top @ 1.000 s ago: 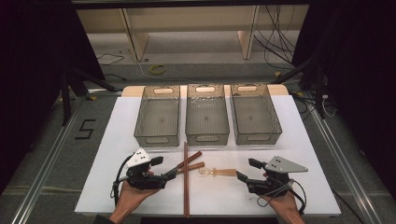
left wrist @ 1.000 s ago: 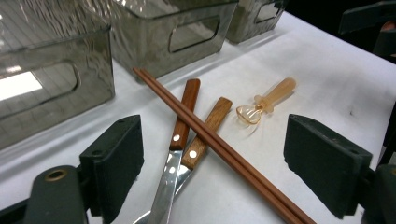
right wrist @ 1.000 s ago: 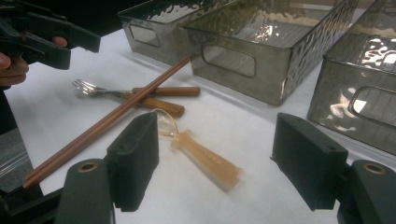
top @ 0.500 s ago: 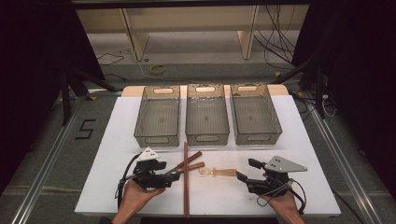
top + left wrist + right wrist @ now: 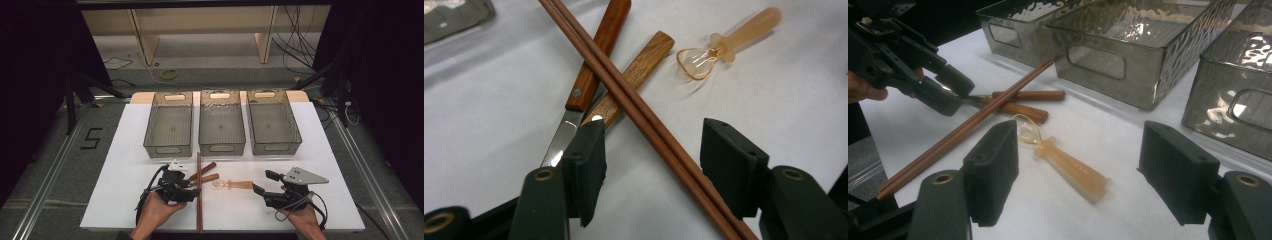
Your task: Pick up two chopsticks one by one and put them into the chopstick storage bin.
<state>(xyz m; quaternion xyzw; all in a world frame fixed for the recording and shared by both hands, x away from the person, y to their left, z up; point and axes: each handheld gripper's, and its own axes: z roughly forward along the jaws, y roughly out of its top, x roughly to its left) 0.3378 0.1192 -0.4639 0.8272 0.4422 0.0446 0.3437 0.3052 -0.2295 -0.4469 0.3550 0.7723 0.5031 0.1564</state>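
Bins (image 5: 221,124) hold nothing; left claw (image 5: 649,150) closing around chopsticks (image 5: 644,120), right claw (image 5: 1078,175) spread.

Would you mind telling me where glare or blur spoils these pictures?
High view: soft and grainy, dark around the lit table. Left gripper view: glare on the knife blade, near fingers blurred. Right gripper view: bright reflections on the bins, spoon fairly sharp.
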